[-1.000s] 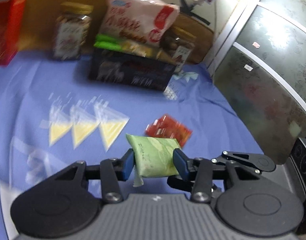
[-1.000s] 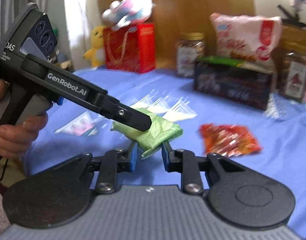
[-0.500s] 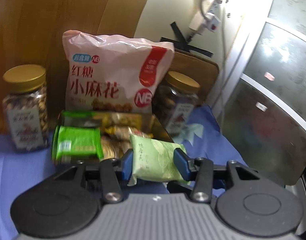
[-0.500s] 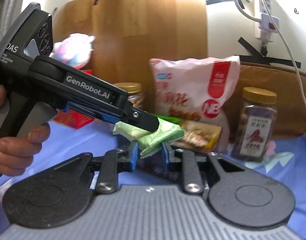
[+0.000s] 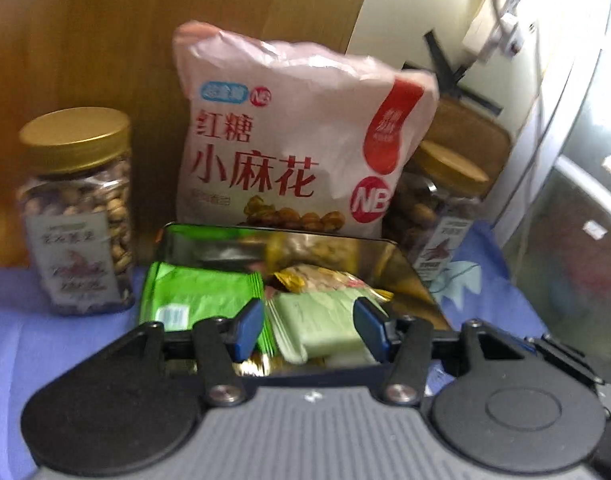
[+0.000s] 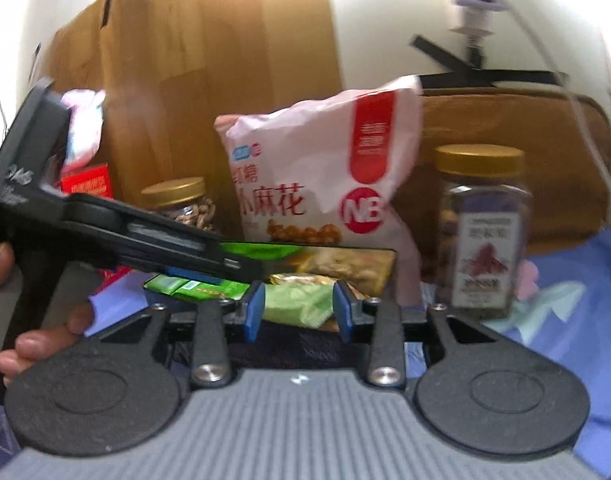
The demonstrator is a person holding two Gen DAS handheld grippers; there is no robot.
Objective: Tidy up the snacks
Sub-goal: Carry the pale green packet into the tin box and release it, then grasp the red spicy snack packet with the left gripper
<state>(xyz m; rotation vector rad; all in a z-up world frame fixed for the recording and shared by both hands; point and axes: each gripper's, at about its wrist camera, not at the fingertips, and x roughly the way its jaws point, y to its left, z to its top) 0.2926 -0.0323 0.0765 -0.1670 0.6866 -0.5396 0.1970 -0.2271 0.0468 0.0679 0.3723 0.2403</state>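
A pale green snack packet (image 5: 323, 328) lies in the open dark tin box (image 5: 405, 264) with a bright green packet (image 5: 197, 296) and gold-wrapped snacks. My left gripper (image 5: 309, 330) is open, its blue pads on either side of the pale packet with gaps. In the right wrist view the pale packet (image 6: 297, 306) shows between my right gripper's (image 6: 297, 308) open pads, and the left gripper body (image 6: 125, 236) reaches in from the left over the box (image 6: 385, 276).
A large pink snack bag (image 5: 293, 152) leans behind the box. A nut jar with a gold lid (image 5: 77, 216) stands at the left, another jar (image 5: 437, 224) at the right. Blue cloth (image 5: 9, 328) covers the table. A wooden board stands behind.
The left gripper carried the pale green packet from the cloth to the box, lowered it in and opened its jaws. The right gripper followed along and opened wider.
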